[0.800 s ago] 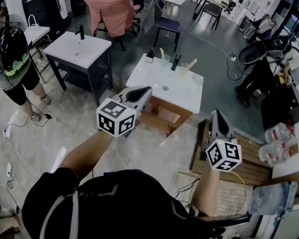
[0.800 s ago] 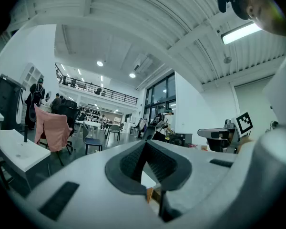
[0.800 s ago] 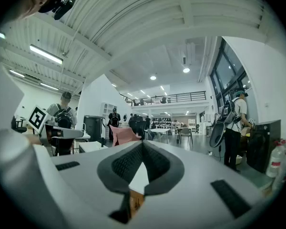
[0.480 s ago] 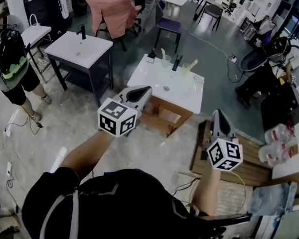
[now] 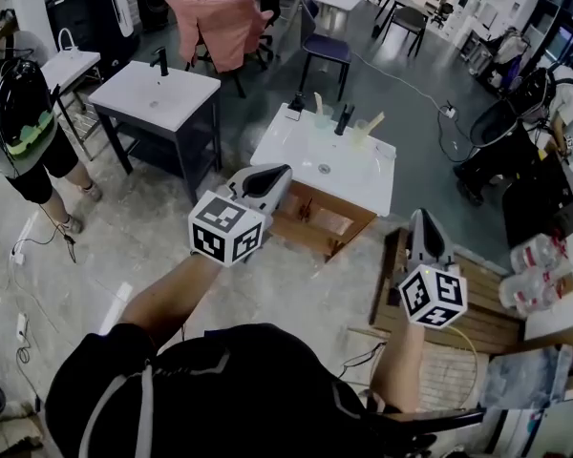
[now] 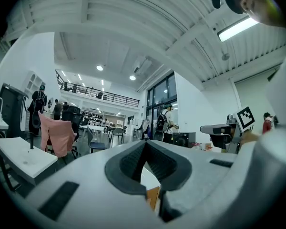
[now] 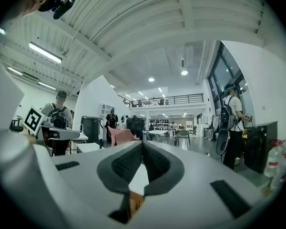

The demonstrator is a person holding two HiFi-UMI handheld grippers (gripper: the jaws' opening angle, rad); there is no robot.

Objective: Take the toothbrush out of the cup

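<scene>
In the head view a white sink top point(image 5: 296, 156) stands some way ahead of me. At its back edge, on either side of a black tap point(image 5: 342, 119), are two pale cups. The left cup point(image 5: 322, 116) holds a toothbrush point(image 5: 317, 101), and so does the right cup point(image 5: 361, 133), whose toothbrush point(image 5: 372, 120) leans right. My left gripper point(image 5: 283, 171) is held level, short of the sink's near edge, with its jaws shut and empty point(image 6: 145, 144). My right gripper point(image 5: 420, 216) is lower right, over the floor, also shut on nothing point(image 7: 143, 144).
A second sink table point(image 5: 153, 93) stands to the left, with a person carrying a backpack point(image 5: 19, 103) beside it. A pink cloth hangs over a chair point(image 5: 215, 27). An open wooden box point(image 5: 315, 219) sits under the near sink. A wooden pallet point(image 5: 477, 322) and water bottles point(image 5: 535, 275) lie right.
The view has drifted a little, so the sink sits slightly further right in the frame. The person at the far right has shifted rightward. Both grippers keep the same pose, shut.
</scene>
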